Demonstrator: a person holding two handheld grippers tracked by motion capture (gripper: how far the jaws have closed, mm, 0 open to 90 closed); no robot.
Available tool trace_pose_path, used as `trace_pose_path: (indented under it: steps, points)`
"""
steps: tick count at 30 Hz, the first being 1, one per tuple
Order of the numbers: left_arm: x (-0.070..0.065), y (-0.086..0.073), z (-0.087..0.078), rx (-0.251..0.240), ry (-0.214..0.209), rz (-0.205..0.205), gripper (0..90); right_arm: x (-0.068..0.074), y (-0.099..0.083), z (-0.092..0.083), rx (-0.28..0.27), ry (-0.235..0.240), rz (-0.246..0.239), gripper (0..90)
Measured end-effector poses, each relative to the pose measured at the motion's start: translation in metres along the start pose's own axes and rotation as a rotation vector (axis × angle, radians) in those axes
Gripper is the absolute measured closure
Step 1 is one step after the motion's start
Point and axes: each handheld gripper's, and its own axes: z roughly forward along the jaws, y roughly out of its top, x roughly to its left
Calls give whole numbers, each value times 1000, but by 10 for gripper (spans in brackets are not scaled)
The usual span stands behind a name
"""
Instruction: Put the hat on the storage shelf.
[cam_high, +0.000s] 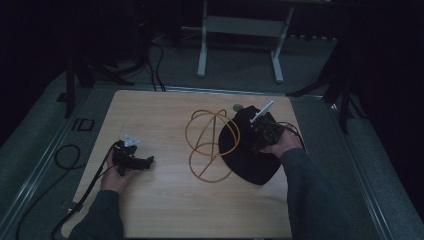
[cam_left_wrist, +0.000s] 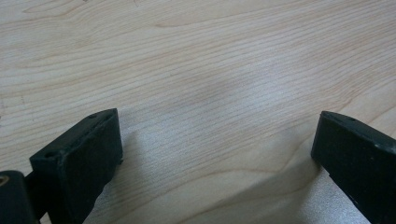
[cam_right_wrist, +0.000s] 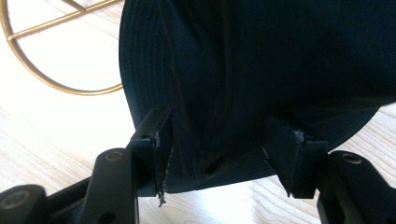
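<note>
A black fabric hat (cam_high: 247, 162) lies on the right half of the wooden table (cam_high: 165, 205). Beside it on the left lies a gold wire frame (cam_high: 207, 145) made of rings. My right gripper (cam_high: 257, 137) is over the hat's far part. In the right gripper view its jaws stand wide with the hat's (cam_right_wrist: 261, 70) fabric filling the gap between them (cam_right_wrist: 219, 144); the fabric reaches both pads without looking squeezed. A gold ring (cam_right_wrist: 51, 70) shows at the upper left there. My left gripper (cam_high: 145, 161) rests low at the table's left, open (cam_left_wrist: 215, 154) over bare wood.
A small round grey object (cam_high: 238, 107) sits near the table's far edge behind the hat. A black cable (cam_high: 87, 187) trails off the table's left front from the left gripper. Metal table legs (cam_high: 202, 50) stand on the floor beyond.
</note>
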Motion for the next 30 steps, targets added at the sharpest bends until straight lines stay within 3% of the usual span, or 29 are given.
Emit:
trace_pose_path:
  steps: [4,13,30]
  points:
    - [0,0,0,0,0,0,22,-1,6,4,28,-21,20,440]
    - [0,0,0,0,0,0,22,-2,18,7,65,-20,46,473]
    - [0,0,0,0,0,0,22,-10,26,12,94,-10,70,590]
